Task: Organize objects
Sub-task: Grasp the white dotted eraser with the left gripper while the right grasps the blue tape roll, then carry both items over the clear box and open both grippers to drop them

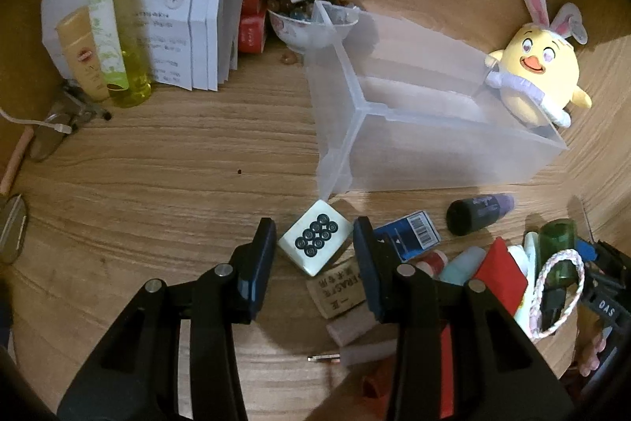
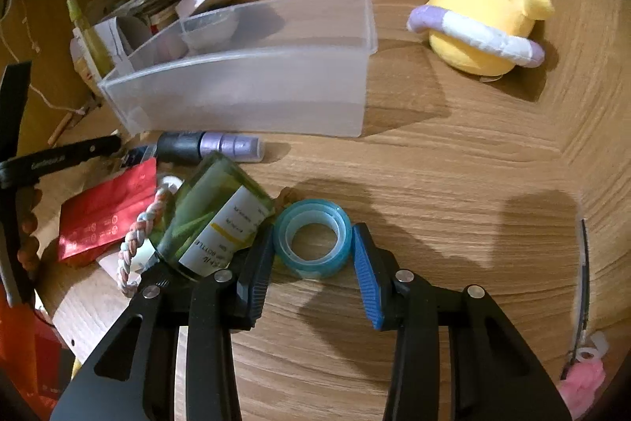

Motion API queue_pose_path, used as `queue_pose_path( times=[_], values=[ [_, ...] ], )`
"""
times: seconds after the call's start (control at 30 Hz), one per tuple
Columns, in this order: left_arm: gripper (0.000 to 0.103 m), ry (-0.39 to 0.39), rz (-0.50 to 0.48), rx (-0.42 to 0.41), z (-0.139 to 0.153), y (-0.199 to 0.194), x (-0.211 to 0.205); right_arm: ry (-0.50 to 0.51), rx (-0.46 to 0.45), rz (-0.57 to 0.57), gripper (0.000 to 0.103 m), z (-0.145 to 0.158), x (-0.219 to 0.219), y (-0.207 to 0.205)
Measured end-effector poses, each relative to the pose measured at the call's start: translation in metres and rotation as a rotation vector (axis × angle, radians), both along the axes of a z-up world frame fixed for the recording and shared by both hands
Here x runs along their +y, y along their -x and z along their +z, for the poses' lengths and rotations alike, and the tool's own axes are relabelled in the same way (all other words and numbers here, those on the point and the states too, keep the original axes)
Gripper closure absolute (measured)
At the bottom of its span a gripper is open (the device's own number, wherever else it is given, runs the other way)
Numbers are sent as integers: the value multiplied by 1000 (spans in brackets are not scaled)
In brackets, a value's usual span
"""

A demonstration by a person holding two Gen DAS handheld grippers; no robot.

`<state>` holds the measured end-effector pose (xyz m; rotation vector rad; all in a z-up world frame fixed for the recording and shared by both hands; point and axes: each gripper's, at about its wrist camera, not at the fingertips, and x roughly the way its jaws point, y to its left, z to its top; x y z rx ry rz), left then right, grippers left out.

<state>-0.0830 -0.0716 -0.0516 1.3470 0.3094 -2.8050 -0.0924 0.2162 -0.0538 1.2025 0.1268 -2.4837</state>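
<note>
Meanwhile, your left tongs point(image 1: 314, 252) stood wide open around the mahjong tile point(image 1: 314, 242), gripping nothing; your right tongs point(image 2: 313, 250) gaped around the blue tape roll point(image 2: 312, 238). Beyond both sat the clear bin point(image 2: 244, 93) on the tabletop point(image 2: 453, 176).

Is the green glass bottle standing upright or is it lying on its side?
Lying on its side. In the right wrist view the green glass bottle lies with its label text running sideways, beside the tape roll.
</note>
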Motion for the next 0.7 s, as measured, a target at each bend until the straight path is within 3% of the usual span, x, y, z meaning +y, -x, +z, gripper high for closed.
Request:
queue_pose_path(
  times=[0.37, 0.7],
  values=[
    [63, 8, -12, 98, 35, -16, 10, 23, 77, -73, 67, 23, 19, 7],
    [63, 36, -50, 193, 70, -18, 29, 66, 148, -51, 67, 48, 15, 12]
  ],
)
